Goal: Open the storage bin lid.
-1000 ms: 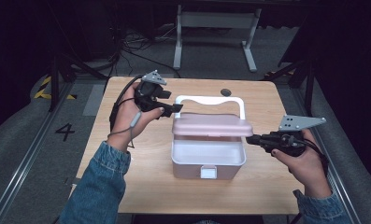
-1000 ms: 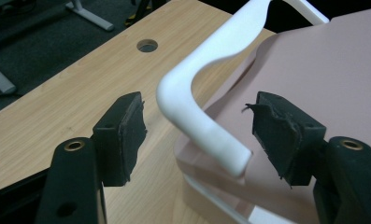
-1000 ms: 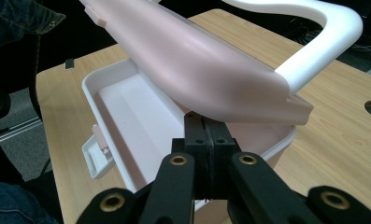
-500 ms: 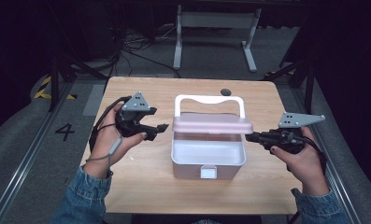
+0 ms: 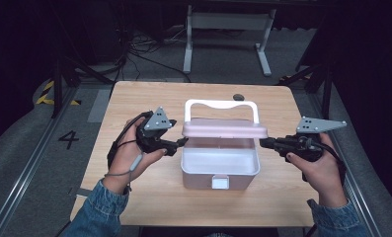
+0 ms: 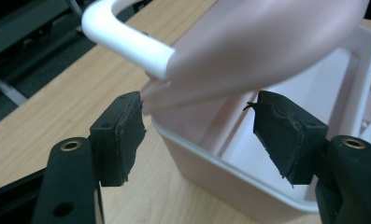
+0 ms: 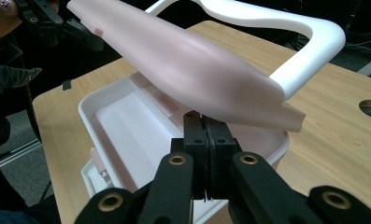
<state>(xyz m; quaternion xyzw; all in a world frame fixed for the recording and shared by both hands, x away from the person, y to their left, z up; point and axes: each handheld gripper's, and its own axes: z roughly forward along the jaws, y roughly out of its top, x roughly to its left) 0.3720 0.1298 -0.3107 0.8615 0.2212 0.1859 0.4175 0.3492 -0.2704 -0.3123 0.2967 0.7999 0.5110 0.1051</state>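
Dark floor, loose cables and a metal stand frame lie beyond your wooden table (image 5: 134,98), and everything that matters sits around the pink storage box (image 5: 219,168) at the table's middle. Starting at the box's left end, your left gripper (image 5: 182,142) points at it with its jaws wide apart and holding nothing; in the left gripper view the two pads (image 6: 122,135) stand on either side of the near corner of the pink lid (image 5: 224,129), apart from it, with the box's open white interior just past them. The lid is raised, tilted above the box on its hinge side, and its long axis runs left to right across the table, from one of your grippers toward the other. The white handle (image 5: 221,105) arches up from the lid's far edge, behind the box as you face it. At the box's right end, your right gripper (image 5: 263,142) has its jaws pressed together with nothing between them; in the right gripper view the tips sit just under the lid's right end, though I cannot tell whether they touch it. So the lid's ends face your jaws end-on, and both hands are about equally near, one per end. Judging by that, your left jaws are the ones lined up to close on the lid's corner.
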